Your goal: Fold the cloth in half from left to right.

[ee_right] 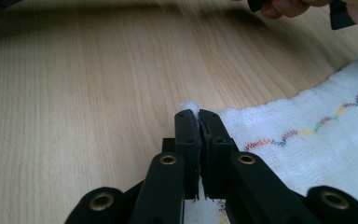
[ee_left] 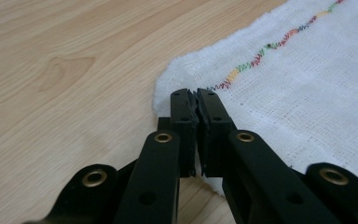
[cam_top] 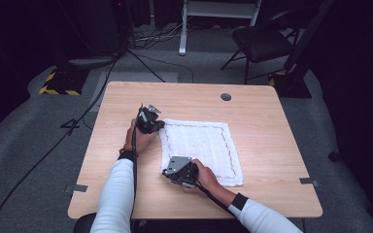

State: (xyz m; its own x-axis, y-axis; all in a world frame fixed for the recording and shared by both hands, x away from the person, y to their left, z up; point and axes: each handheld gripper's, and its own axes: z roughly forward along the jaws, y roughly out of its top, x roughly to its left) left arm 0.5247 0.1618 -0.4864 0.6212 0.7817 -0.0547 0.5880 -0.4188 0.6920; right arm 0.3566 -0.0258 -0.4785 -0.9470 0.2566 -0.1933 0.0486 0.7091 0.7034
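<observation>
High view above table (cam_top: 272,145) looking down, claw views close, sharing white cloth (cam_top: 201,145).

**Both grippers at the cloth's left corners**

A white cloth (cam_top: 201,150) with a thin coloured stitched border lies flat on a light wooden table (cam_top: 267,145), nearer its middle than its edges. The left gripper (cam_top: 151,120) sits at the cloth's far left corner, held by a hand whose white sleeve comes up from the bottom edge. The right gripper (cam_top: 178,172) (topped by a grey three-cornered plate) sits at the near left corner, its hand beside it on the cloth's near edge. A small dark round hole (cam_top: 226,96) marks the tabletop near the far edge. Beyond the table, on grey carpet, stand a dark folding chair (cam_top: 262,41) and trailing black cables (cam_top: 77,121).
</observation>
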